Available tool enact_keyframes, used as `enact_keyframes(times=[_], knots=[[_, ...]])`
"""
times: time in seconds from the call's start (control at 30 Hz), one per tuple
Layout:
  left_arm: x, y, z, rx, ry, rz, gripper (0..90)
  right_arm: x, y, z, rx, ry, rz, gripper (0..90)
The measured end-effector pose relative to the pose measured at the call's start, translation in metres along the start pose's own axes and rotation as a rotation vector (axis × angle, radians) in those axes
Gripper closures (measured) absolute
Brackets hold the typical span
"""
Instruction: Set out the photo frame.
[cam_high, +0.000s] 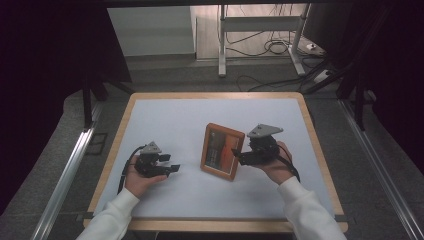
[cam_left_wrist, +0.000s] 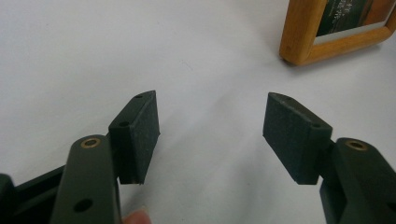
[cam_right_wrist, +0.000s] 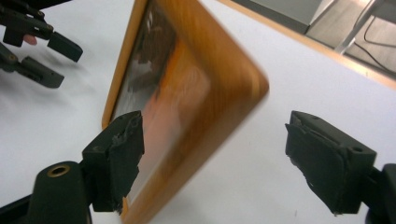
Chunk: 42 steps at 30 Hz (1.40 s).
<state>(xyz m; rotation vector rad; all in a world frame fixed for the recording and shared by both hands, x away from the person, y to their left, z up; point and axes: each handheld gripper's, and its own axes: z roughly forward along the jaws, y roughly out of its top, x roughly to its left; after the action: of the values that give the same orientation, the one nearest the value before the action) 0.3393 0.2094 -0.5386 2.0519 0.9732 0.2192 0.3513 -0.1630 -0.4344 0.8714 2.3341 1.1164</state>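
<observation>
A wooden picture frame (cam_high: 222, 151) with a dark and orange picture stands tilted near the middle of the white table (cam_high: 165, 120). My right gripper (cam_high: 239, 157) is open at the frame's right edge. In the right gripper view the blurred frame (cam_right_wrist: 196, 79) lies between the wide-apart jaws of the right gripper (cam_right_wrist: 215, 119), and no pad touches it. My left gripper (cam_high: 172, 167) is open and empty, low over the table to the left of the frame. In the left gripper view, one corner of the frame (cam_left_wrist: 327, 44) rests on the table beyond the left gripper (cam_left_wrist: 211, 98).
The table has a wooden rim (cam_high: 215, 95). Behind it are a white desk leg (cam_high: 222, 45) and cables (cam_high: 272, 47) on the floor. Metal rails (cam_high: 65, 175) run along both sides. The other hand's gripper (cam_right_wrist: 63, 63) shows at the upper left of the right gripper view.
</observation>
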Motion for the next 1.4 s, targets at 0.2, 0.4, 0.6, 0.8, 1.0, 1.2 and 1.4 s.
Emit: enact_keyframes(times=[0.2, 0.4, 0.6, 0.8, 1.0, 1.2, 1.4], knots=[[-0.001, 0.000, -0.001, -0.004, 0.002, 0.008, 35.8, 0.006, -0.024, -0.009, -0.020, -0.017, 0.022, 21.6], [-0.002, 0.000, 0.000, 0.001, 0.001, 0.010, 35.8, 0.012, -0.040, -0.016, -0.037, 0.009, 0.047, 27.7], [-0.002, 0.000, 0.001, 0.006, 0.000, 0.009, 35.6, 0.018, -0.056, -0.011, -0.017, 0.073, 0.035, 44.4], [-0.002, 0.000, 0.000, 0.000, 0.003, 0.009, 35.6, 0.028, -0.065, -0.004, 0.010, 0.101, -0.029, 68.6], [-0.003, 0.000, 0.000, -0.002, 0.005, 0.015, 35.6, 0.040, -0.067, 0.007, 0.048, 0.167, -0.074, 88.7], [-0.003, 0.000, 0.000, 0.004, 0.005, 0.019, 35.6, 0.053, -0.064, 0.024, 0.075, 0.191, -0.114, 89.8], [-0.003, 0.000, 0.000, 0.004, 0.004, 0.018, 35.6, 0.062, -0.066, 0.041, 0.120, 0.197, -0.153, 89.8]])
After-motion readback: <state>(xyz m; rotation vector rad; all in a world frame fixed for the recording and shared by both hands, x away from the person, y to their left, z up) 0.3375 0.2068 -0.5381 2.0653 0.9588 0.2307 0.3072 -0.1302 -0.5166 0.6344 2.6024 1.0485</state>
